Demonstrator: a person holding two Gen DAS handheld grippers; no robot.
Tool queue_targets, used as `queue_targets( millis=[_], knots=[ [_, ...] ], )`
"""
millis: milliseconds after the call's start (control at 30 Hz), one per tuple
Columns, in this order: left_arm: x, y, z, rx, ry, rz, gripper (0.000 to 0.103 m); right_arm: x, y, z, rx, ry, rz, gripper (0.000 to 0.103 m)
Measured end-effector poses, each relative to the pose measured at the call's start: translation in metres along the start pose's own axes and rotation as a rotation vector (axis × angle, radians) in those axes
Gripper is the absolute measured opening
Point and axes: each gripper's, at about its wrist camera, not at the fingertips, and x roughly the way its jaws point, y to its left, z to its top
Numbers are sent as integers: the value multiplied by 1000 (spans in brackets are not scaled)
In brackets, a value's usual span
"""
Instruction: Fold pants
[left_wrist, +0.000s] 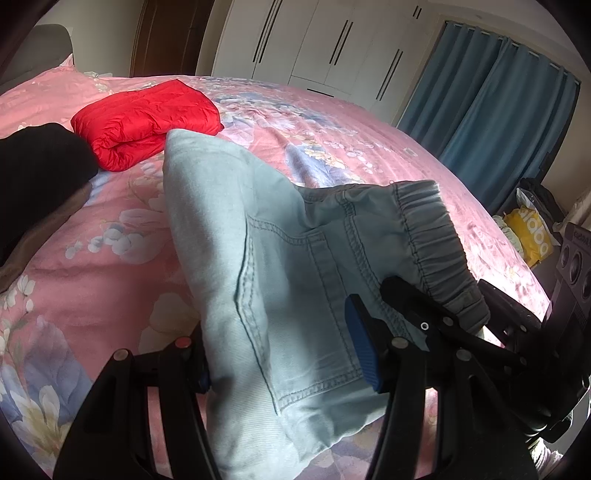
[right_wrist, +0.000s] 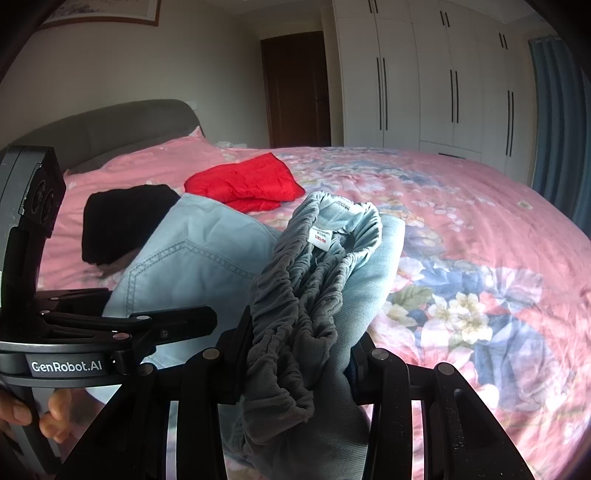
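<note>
The left gripper (left_wrist: 284, 373) has its jaws partly apart and squeezed on the light blue pants (left_wrist: 266, 266), with thick folded cloth packed between the blue pads (left_wrist: 364, 354). The right gripper (right_wrist: 295, 350) is also clamped on the pants (right_wrist: 207, 258), pinching the gray stretchy waistband (right_wrist: 291, 295) near the white tag (right_wrist: 324, 236). Both grippers sit close side by side at the near end of the pants. The pants lie folded on the pink flower bedspread (left_wrist: 332, 147), and their far end points toward the middle of the bed. Past them on the left sit a black cloth (left_wrist: 40, 162) and a folded red jacket (left_wrist: 147, 122). The right side of the bed (right_wrist: 480, 229) is wide open bedspread. Far back stand white wardrobe doors (right_wrist: 424, 81) and a blue curtain (left_wrist: 491, 110).
</note>
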Motion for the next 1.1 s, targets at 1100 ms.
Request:
queue_targets(
  millis=[1100],
  knots=[
    [24, 16, -2, -15, 47, 12, 58, 25, -1, -2, 11, 66, 5, 42]
  ],
)
